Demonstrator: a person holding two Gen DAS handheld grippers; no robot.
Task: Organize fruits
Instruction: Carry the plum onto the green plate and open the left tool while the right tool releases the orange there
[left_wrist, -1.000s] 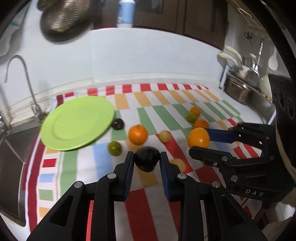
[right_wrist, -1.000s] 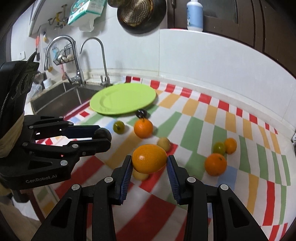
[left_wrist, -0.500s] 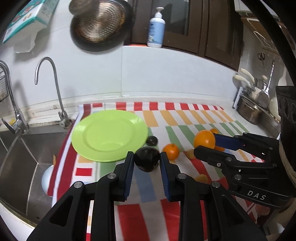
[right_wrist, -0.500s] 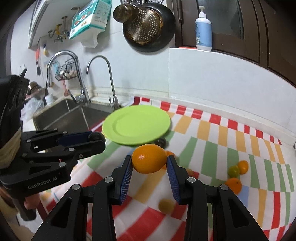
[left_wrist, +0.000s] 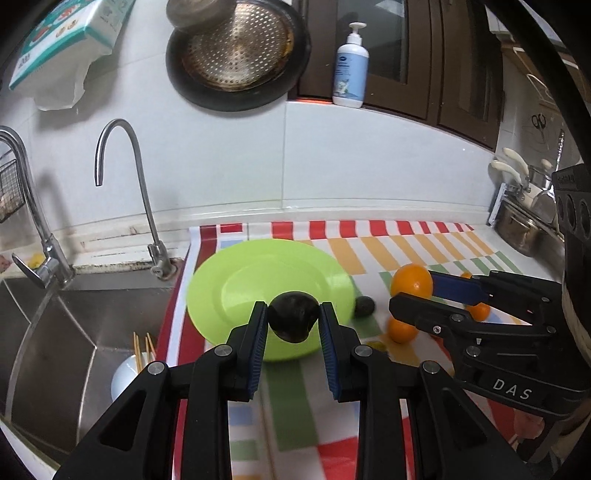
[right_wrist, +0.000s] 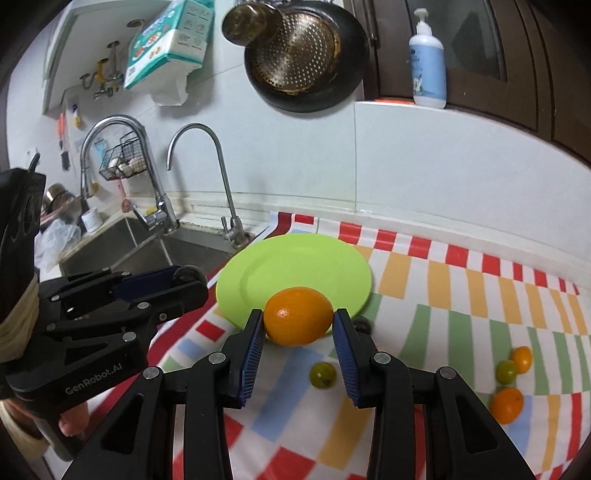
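The left gripper (left_wrist: 294, 322) pinches a dark fruit (left_wrist: 293, 316) and the right gripper (right_wrist: 299, 322) pinches an orange (right_wrist: 298, 315), both held over the near edge of the green plate (right_wrist: 295, 266) on the striped desk (right_wrist: 443, 314) beside the sink (left_wrist: 74, 332).

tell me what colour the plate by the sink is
Lime green, plain, with no pattern. The plate shows best in the right wrist view.

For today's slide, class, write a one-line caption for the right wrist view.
Right gripper holds an orange between its fingers near a green plate on a striped cloth.
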